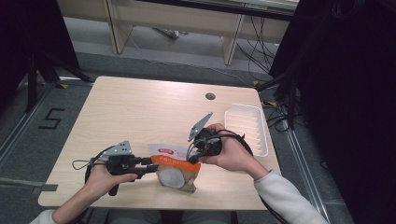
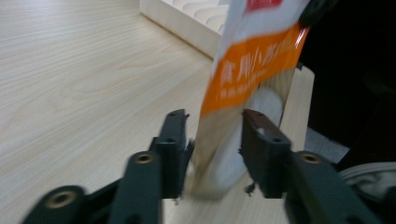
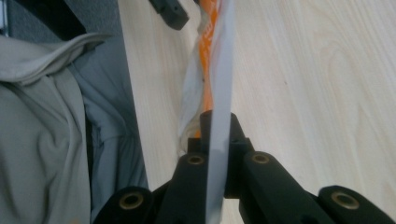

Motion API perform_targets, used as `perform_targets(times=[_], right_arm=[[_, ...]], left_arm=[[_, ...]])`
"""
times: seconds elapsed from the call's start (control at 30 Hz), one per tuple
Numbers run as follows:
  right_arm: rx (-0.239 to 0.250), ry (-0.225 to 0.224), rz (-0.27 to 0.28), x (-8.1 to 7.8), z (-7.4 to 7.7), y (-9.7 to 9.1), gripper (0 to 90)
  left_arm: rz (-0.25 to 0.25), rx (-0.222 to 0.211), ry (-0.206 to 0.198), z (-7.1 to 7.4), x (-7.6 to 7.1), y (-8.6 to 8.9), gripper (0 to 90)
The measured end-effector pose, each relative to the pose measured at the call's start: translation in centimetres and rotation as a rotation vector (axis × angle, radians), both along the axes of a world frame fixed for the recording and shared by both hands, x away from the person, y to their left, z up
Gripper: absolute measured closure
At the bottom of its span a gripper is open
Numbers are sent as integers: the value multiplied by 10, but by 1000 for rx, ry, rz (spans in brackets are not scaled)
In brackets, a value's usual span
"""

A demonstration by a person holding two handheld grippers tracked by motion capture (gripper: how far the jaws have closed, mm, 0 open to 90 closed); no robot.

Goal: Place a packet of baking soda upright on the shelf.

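The left gripper (image 1: 150, 168) stands released, its two jaws astride one orange-and-white pouch (image 1: 173, 168) near the table's (image 1: 140, 107) front edge; the right gripper (image 1: 194, 157) pinches the pouch's top edge. One white tray (image 1: 261, 135) lies right.

The pouch (image 2: 254, 65) is cut off at the top edge, its print blurred.

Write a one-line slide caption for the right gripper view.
Right gripper clamps the top edge of an orange-and-white pouch above the wooden table, grey clothing at left.
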State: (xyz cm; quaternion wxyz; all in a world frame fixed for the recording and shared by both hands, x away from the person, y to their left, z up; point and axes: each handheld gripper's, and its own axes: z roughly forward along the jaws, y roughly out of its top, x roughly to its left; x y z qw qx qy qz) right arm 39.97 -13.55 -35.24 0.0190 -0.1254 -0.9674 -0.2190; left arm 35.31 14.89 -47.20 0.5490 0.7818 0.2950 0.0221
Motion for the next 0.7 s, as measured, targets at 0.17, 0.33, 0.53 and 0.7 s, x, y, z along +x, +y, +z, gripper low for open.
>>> perform_targets(times=[0.17, 0.33, 0.53, 0.7], right_arm=[[-49, -7, 19, 6, 17, -6, 900], [-70, -4, 19, 10, 21, -12, 900], [-96, -4, 19, 15, 27, -18, 900], [-97, -4, 3, 19, 35, -21, 900]], left_arm=[[31, 71, -39, -1, -21, 4, 368], [36, 98, -66, -5, -35, 12, 297], [74, 84, -17, -10, -56, 20, 281], [78, 96, -16, -12, -57, 22, 284]])
